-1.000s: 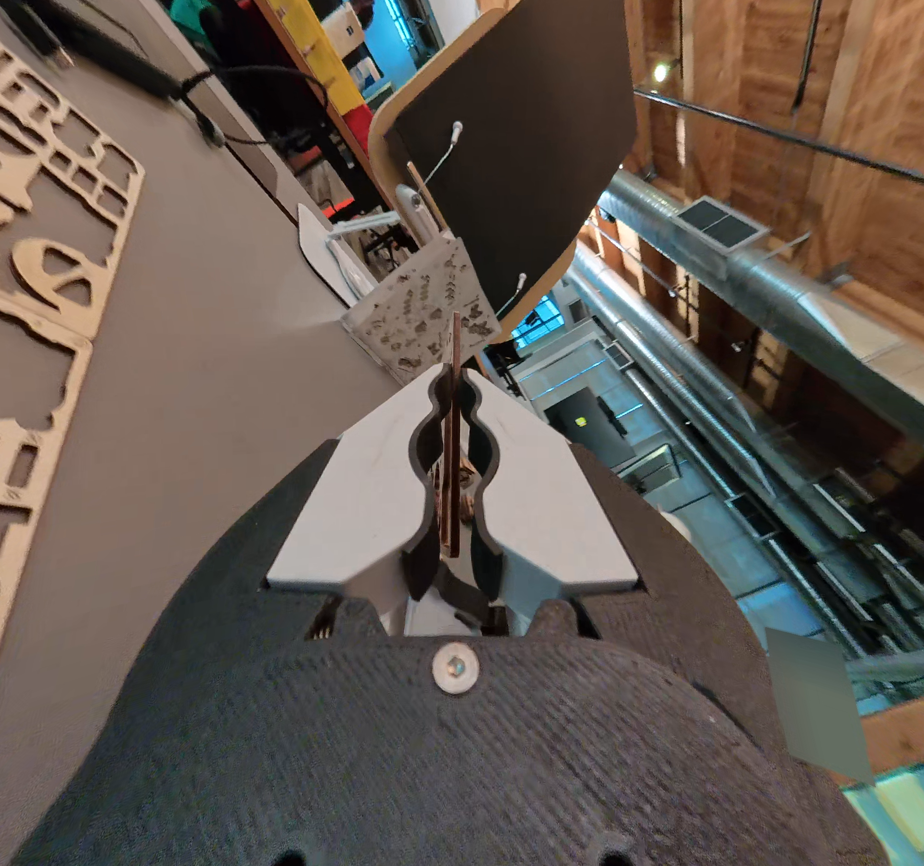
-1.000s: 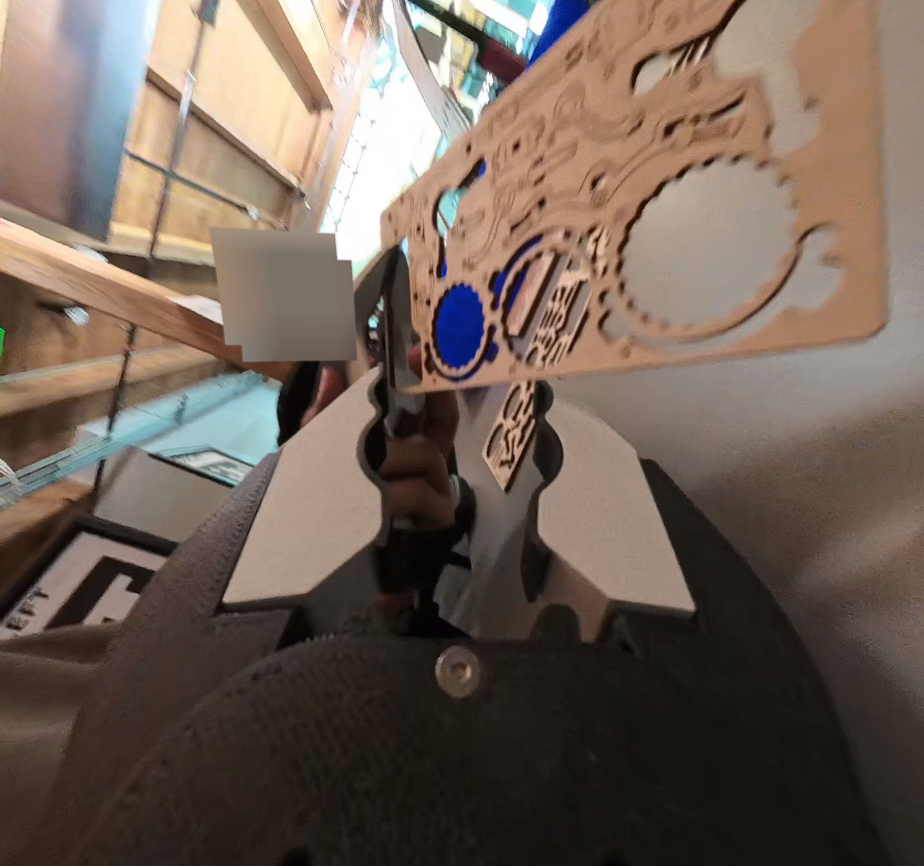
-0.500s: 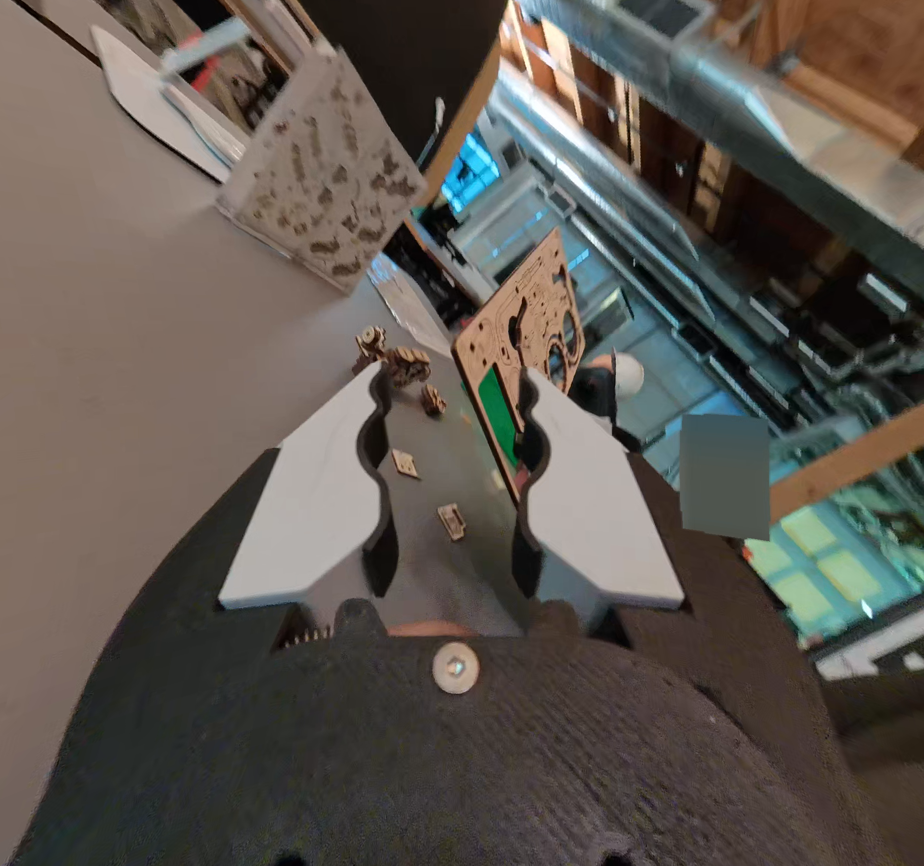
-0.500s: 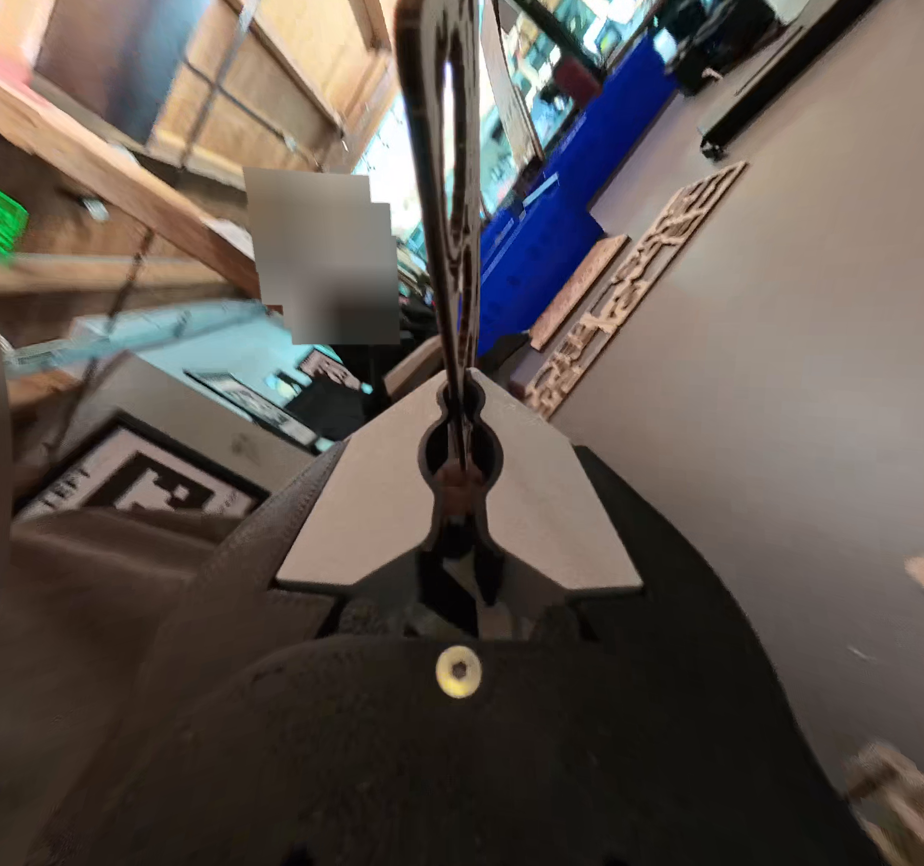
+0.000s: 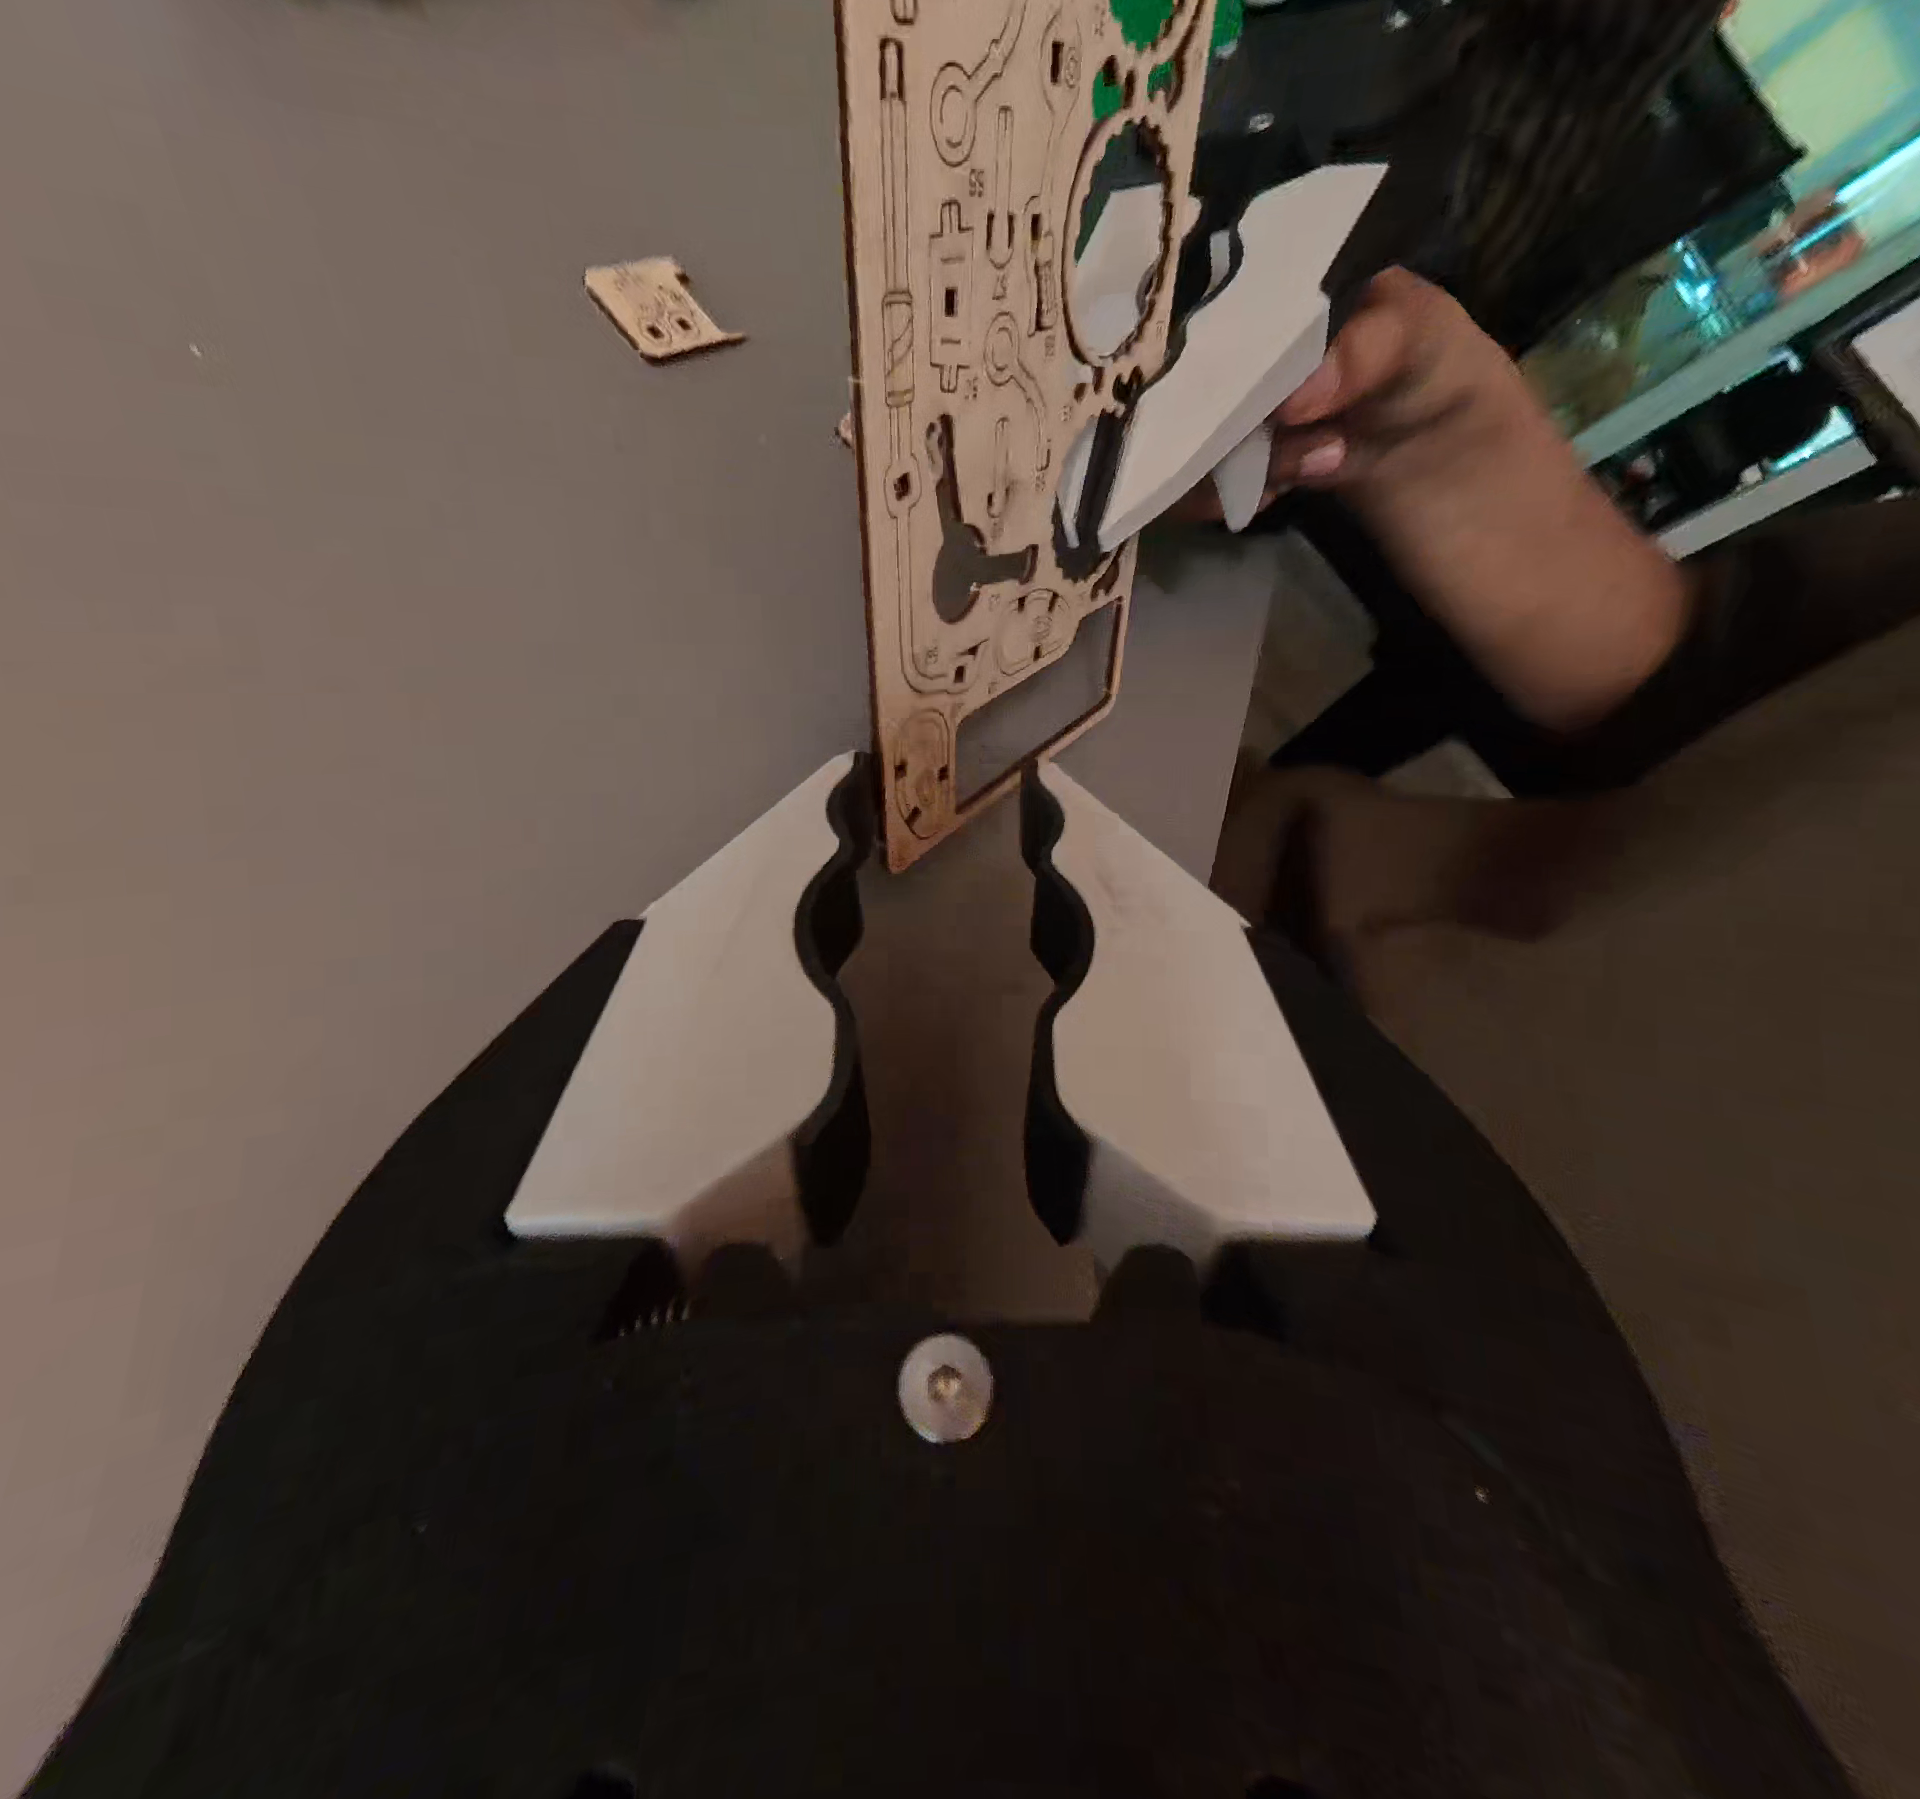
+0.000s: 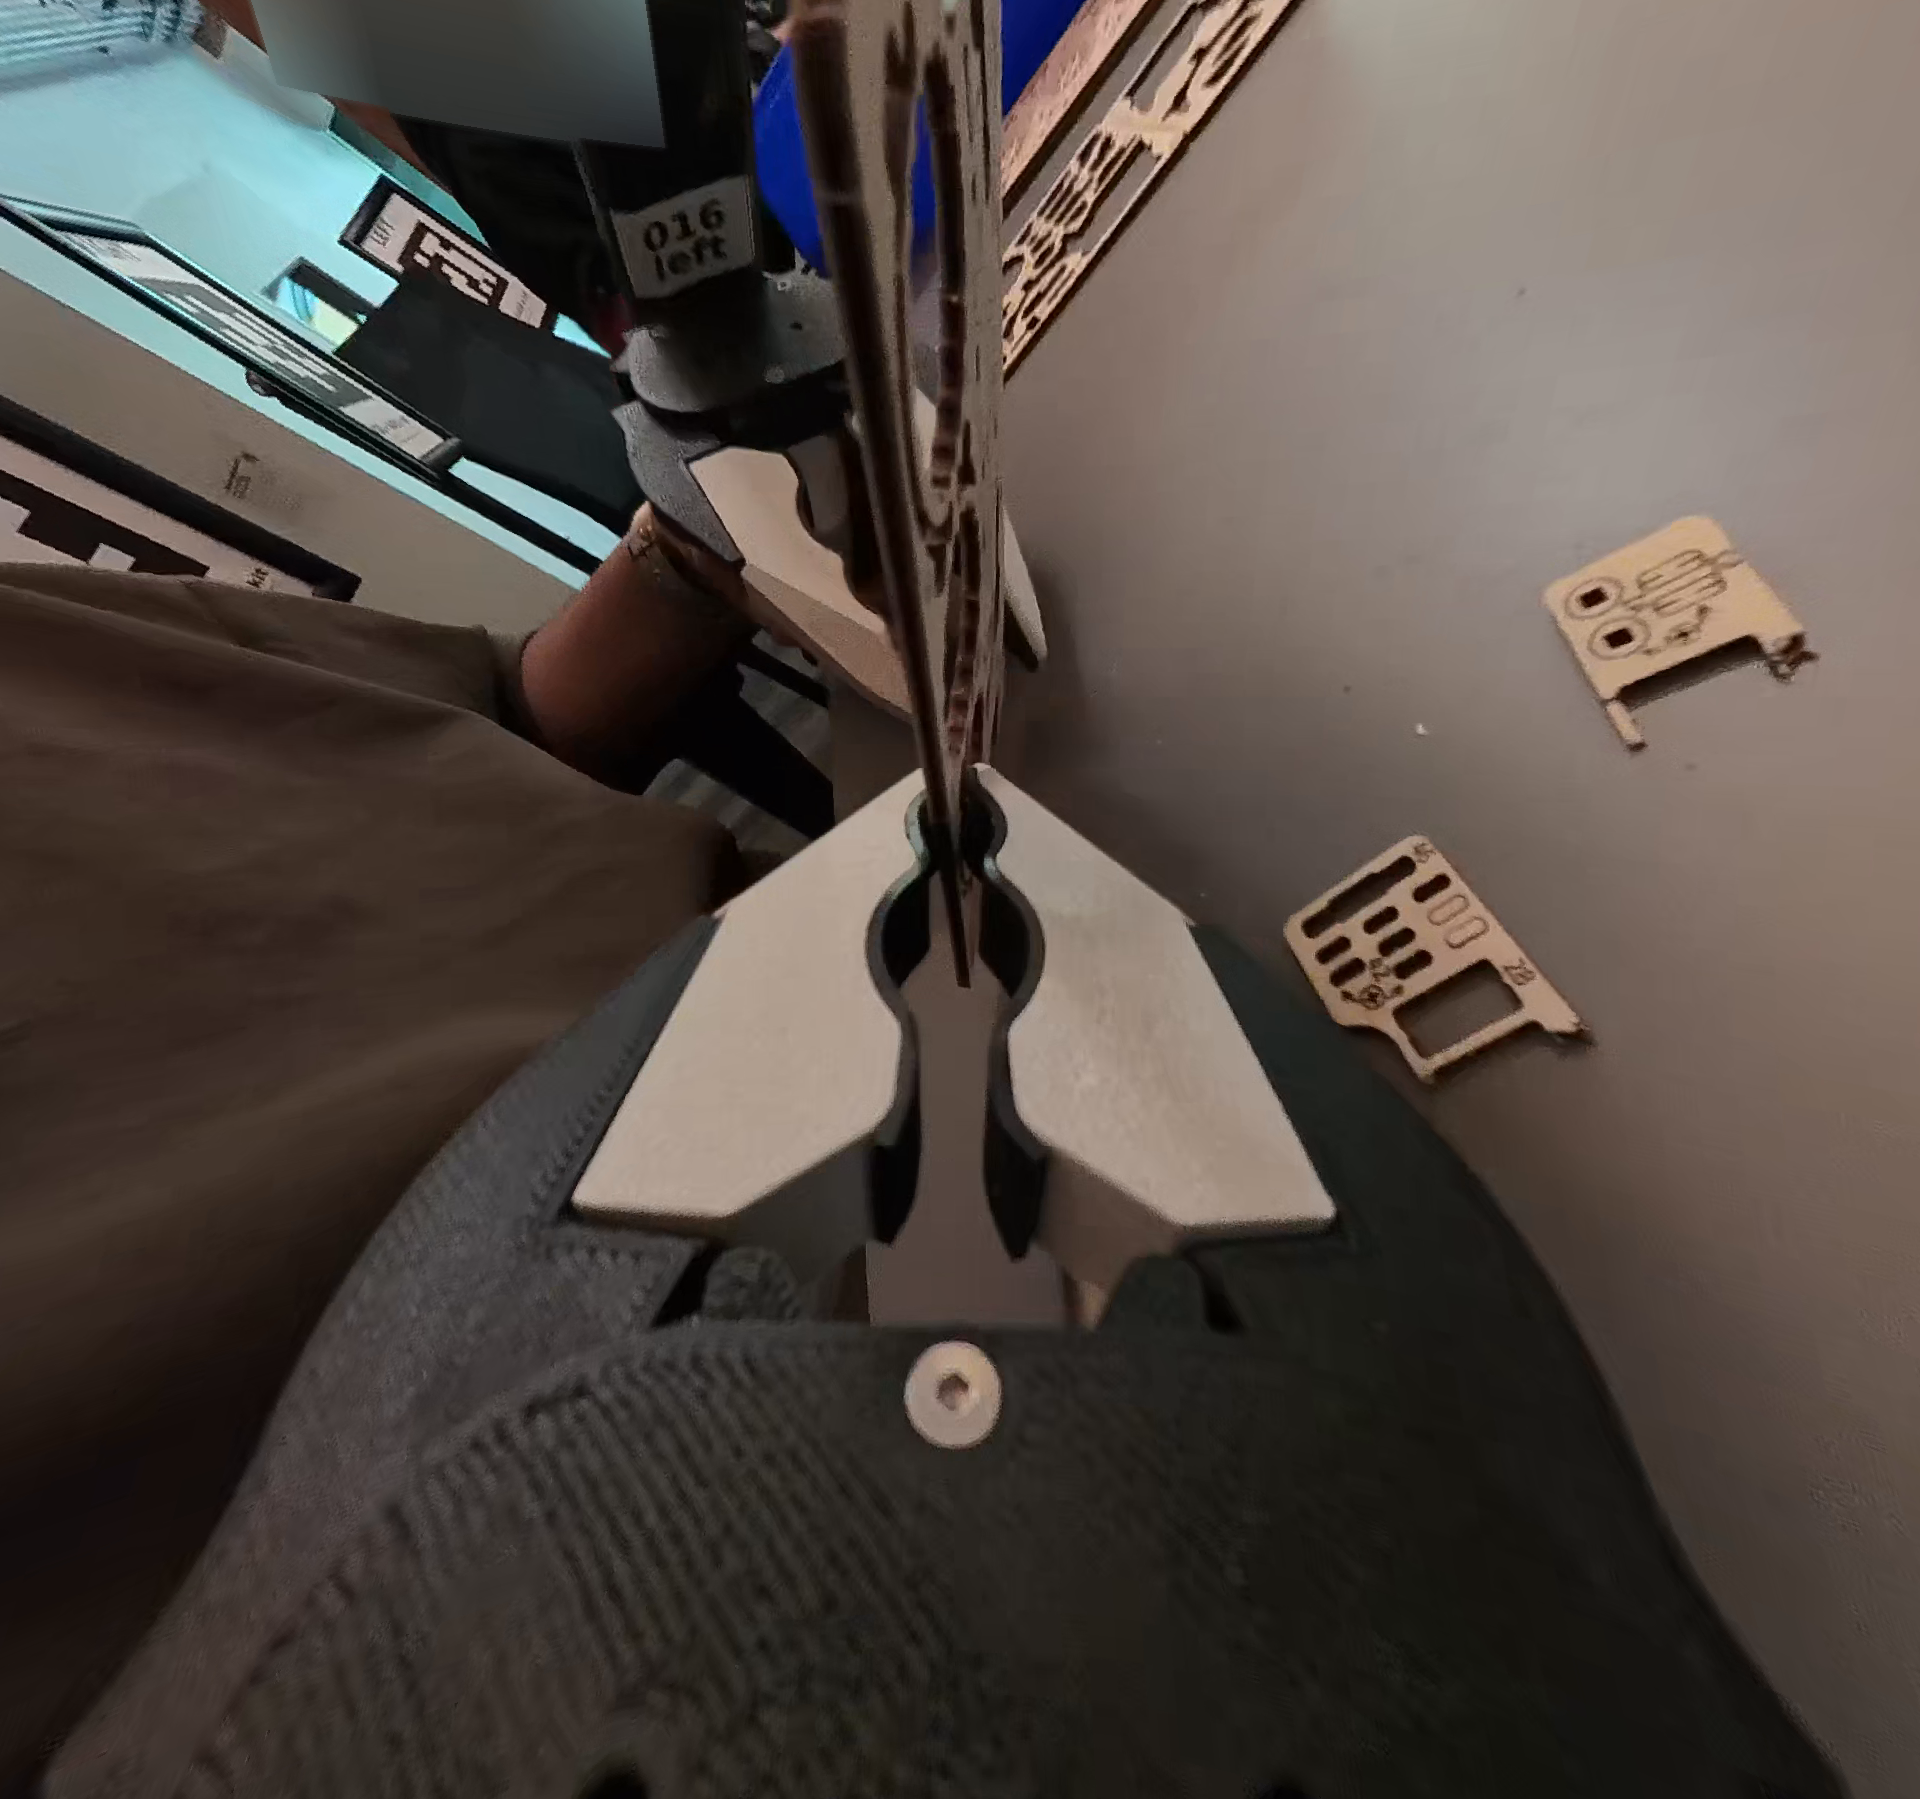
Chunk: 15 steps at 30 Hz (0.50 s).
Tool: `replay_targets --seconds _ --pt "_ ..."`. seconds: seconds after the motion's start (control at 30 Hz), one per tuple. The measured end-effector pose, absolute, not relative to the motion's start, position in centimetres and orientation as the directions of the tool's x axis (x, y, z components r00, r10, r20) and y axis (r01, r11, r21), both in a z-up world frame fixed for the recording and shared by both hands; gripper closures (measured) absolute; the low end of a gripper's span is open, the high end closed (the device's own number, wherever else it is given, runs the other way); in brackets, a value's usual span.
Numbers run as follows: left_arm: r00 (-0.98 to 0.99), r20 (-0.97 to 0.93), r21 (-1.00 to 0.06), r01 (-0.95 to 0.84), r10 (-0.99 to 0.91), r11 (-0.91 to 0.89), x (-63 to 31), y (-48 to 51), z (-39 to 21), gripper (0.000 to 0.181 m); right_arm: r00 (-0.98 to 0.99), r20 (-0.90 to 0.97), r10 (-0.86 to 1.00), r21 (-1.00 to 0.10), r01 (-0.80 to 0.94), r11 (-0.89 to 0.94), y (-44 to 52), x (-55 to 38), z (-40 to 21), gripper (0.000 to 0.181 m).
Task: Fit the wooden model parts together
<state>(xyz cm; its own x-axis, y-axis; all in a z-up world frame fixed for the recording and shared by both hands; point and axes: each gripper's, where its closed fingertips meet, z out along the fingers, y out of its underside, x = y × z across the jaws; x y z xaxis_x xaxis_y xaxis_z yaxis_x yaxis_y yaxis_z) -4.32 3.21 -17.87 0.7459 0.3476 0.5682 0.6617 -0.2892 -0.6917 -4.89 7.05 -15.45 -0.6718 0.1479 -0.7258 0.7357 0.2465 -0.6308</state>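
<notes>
A: Holding the sheet (image 6: 914,399) edge-on, my right gripper (image 6: 951,819) is clamped on its lower edge, above the table (image 6: 1558,295).

B: And the left gripper (image 5: 940,793)?

A: Released, jaws spread, the sheet's corner just between its tips. Two loose parts (image 6: 1429,960) lie near on the table.

B: Risk?

A: Closing off-centre could, I judge, twist the thin sheet and snap its cut-outs, or lever it out of the right grip.

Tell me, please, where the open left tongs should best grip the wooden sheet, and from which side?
Probably the solid bottom corner of the wooden sheet, entering from below: it already sits between the left tongs, and the right tongs pinch another edge.
</notes>
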Motion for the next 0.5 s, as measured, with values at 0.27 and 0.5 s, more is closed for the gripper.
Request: replay_targets --seconds 0.27,0.5 --pt "0.706 0.630 -0.669 0.705 0.324 -0.235 -4.6 3.0 -17.4 0.173 -0.639 -0.749 0.178 -0.599 0.766 0.233 7.1 -5.4 -16.3 0.181" --pt "0.673 0.658 -0.635 0.737 0.338 -0.231 -4.7 2.8 -17.9 0.172 -0.634 -0.751 0.182 -0.591 0.769 0.243 6.9 -5.2 -16.6 0.181"
